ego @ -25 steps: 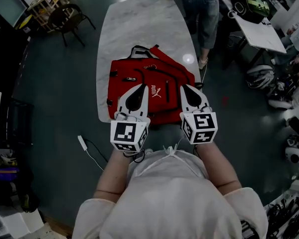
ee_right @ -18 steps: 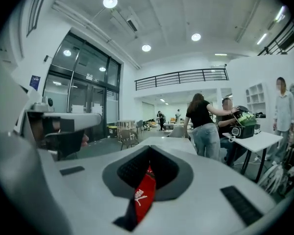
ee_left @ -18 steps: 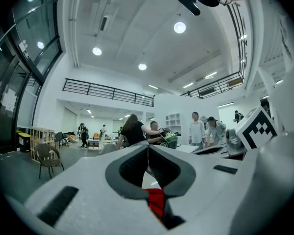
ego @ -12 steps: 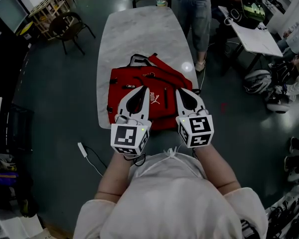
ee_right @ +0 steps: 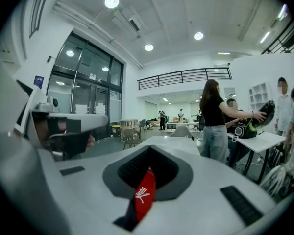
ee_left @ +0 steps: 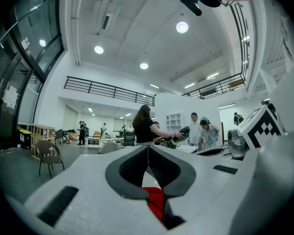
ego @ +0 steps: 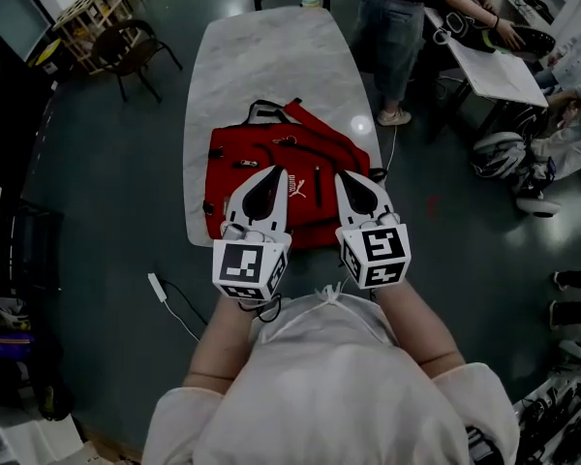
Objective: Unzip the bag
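Table [ego: 271, 66]: pale marbled top with rounded ends, standing on a dark floor [ego: 107, 163]. One item lies directly on it: a red bag [ego: 305, 158], flat, at the table's near end.

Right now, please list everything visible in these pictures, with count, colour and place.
backpack: one, red with black zips, flat on the table's near end.
table: one, pale marble, in the middle of the dark floor.
chair: one, dark, left of the table's far end.
desk: one, white, far right.
standing person: one, dark top and jeans, between table and desk.
cable: one, white, on the floor by the table's near left corner.
left gripper: one, white, jaws together, above the backpack's left half.
right gripper: one, white, jaws together with a red logo strip showing between them, above the backpack's right half.
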The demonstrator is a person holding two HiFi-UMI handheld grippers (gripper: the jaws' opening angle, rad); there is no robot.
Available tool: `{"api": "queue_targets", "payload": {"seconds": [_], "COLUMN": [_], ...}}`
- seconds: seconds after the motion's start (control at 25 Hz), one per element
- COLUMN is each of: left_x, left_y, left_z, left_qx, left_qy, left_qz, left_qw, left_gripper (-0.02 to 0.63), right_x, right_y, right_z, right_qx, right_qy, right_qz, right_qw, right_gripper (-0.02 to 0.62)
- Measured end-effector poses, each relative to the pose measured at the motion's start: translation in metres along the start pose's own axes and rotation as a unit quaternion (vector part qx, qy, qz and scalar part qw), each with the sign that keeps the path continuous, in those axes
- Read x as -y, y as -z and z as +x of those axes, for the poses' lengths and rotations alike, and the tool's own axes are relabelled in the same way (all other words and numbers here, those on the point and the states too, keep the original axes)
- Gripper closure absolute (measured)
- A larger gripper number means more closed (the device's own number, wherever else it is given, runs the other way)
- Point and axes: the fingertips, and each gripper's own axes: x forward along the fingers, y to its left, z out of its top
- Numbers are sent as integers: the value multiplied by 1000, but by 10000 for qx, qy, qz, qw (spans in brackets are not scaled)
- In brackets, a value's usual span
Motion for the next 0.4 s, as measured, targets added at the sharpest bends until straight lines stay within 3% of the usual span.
{"api": "queue_targets", "payload": {"seconds": [0.4], "left_x": [5], "left_y": [5], "left_z": [-2], "left_qx": [-67], "left_qy": [-36], "left_qz": [-34], "left_qw": [10000], "left_gripper": [585], "right_x": [-1], "right_y": [7], "right_z": [-6], "right_qx": [-90], "right_qy": [-45], "right_qz": [-31], "right_qw": [9999], "right_gripper": [568]}}
